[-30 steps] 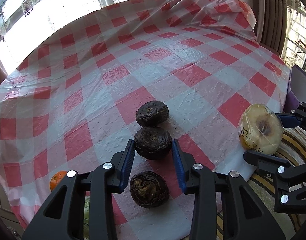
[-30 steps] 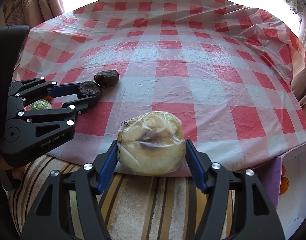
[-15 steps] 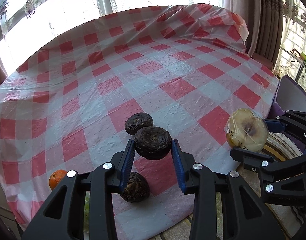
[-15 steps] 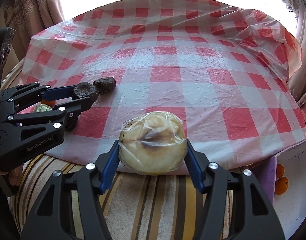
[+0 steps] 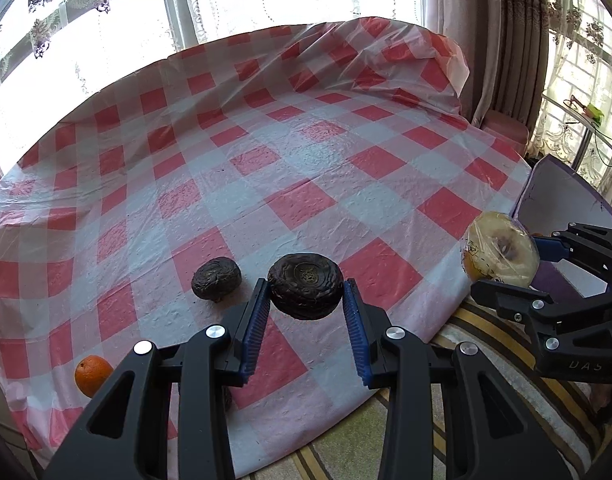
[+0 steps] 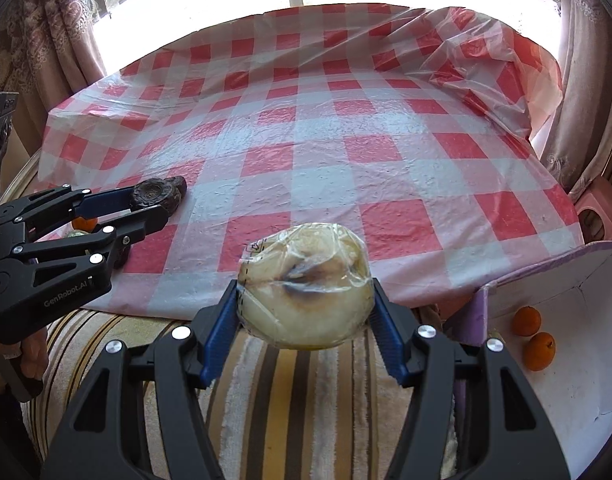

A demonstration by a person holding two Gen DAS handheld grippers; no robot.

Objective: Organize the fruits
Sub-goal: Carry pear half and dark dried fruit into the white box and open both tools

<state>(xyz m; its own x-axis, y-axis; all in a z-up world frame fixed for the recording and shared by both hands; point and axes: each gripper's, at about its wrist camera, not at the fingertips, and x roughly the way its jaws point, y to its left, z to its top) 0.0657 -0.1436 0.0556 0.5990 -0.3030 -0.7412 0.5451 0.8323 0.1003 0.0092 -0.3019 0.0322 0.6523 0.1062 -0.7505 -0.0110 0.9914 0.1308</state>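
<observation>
My left gripper [image 5: 305, 306] is shut on a dark wrinkled round fruit [image 5: 305, 284] and holds it above the near edge of the red-checked table [image 5: 306, 168]. A second dark fruit [image 5: 216, 279] lies on the cloth to its left; a third is mostly hidden under the left finger. An orange [image 5: 92, 375] sits at the table's near left corner. My right gripper [image 6: 306, 322] is shut on a pale plastic-wrapped fruit [image 6: 306, 284], held off the table's edge above a striped cushion. It shows at the right in the left wrist view [image 5: 502, 254].
A purple-edged white box [image 6: 562, 320] stands to the right below the table, with two oranges [image 6: 532, 338] in it. A striped cushion [image 6: 290, 400] lies below the grippers. Curtains and windows ring the table. A small green fruit [image 6: 76, 234] peeks behind the left gripper.
My left gripper has lifted its dark fruit off the cloth and pulled back and to the right. My right gripper has drawn back with the wrapped fruit, bringing the box into view.
</observation>
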